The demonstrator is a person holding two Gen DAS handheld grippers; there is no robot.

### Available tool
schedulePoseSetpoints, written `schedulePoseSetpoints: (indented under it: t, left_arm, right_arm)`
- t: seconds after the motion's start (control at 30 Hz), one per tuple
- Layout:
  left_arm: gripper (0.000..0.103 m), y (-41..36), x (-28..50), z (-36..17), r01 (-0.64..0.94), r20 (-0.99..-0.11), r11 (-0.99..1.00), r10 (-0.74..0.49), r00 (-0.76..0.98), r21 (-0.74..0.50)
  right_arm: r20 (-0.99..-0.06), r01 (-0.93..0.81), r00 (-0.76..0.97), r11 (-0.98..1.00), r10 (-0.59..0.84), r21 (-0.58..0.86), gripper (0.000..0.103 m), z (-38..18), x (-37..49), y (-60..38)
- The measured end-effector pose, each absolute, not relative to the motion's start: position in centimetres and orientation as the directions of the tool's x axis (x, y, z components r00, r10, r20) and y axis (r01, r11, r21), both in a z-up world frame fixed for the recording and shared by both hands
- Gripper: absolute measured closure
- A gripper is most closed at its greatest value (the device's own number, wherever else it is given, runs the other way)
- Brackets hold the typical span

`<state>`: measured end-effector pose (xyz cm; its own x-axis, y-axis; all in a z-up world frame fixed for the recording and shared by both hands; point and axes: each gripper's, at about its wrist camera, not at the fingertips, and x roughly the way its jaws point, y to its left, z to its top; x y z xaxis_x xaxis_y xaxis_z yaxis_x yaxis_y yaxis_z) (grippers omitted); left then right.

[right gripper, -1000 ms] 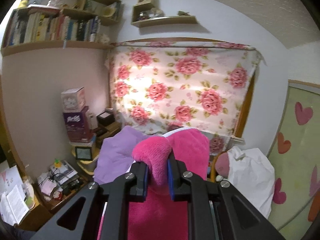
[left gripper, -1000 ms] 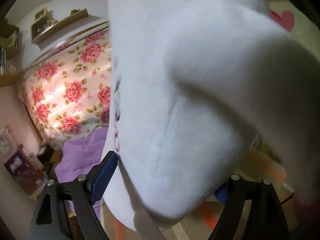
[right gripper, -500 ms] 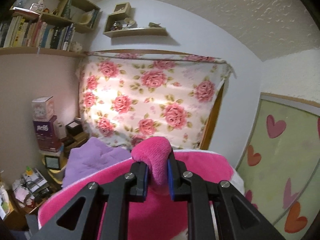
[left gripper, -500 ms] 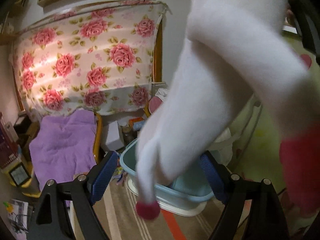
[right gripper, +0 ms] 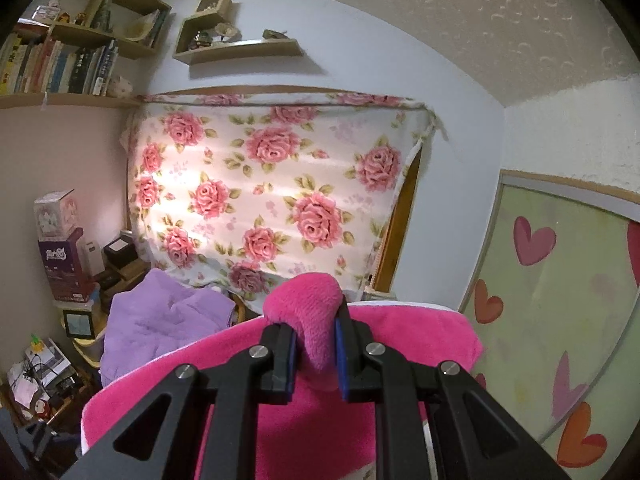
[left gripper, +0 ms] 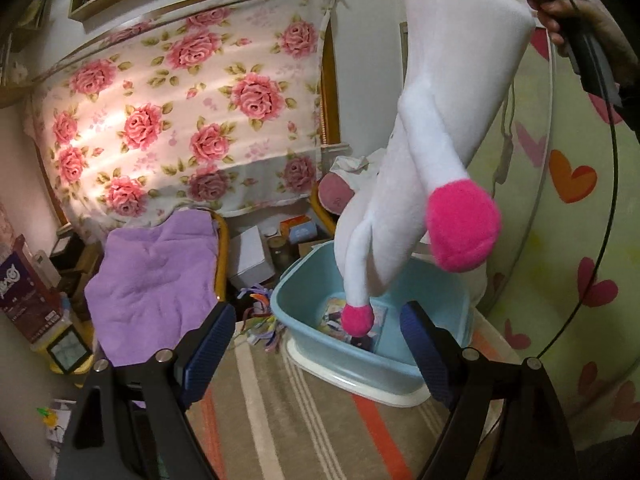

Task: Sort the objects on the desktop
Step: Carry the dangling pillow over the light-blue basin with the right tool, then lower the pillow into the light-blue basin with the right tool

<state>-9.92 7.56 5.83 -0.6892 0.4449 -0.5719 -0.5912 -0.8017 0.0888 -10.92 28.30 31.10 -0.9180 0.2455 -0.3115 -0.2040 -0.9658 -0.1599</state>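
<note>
A white plush toy [left gripper: 440,120] with bright pink tips hangs upside down over a light blue basin [left gripper: 360,372] on the floor. Its lowest pink tip [left gripper: 357,319] dangles just inside the basin, above some printed cards. In the right wrist view my right gripper [right gripper: 316,344] is shut on a pink limb [right gripper: 304,300] of the plush toy, with the toy's pink body spread below the fingers. A hand [left gripper: 560,12] holds that gripper at the top right of the left wrist view. My left gripper [left gripper: 316,332] stands wide open short of the basin, holding nothing.
A chair draped in a purple blanket [left gripper: 152,280] stands left of the basin. Small boxes [left gripper: 248,256] and a tangle of coloured cords [left gripper: 260,312] lie between them. A striped rug [left gripper: 280,420] covers the floor. A heart-patterned panel [left gripper: 580,240] lies to the right, a floral curtain [left gripper: 180,120] behind.
The plush toy has lifted up and away from the left camera toward the right, uncovering the blue basin. The right gripper has risen and kept its grip.
</note>
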Motion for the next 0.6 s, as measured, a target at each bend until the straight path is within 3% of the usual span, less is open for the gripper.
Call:
schedulePoseSetpoints:
  t: [0.6]
  left_arm:
    - [0.016, 6.9, -11.7, 4.1, -0.560, -0.625, -0.824, 0.391, -0.676, 0.089]
  right_arm:
    - [-0.491, -0.111, -0.851, -0.978, 0.185, -0.177, 0.087, 22.3, -17.6, 28.4]
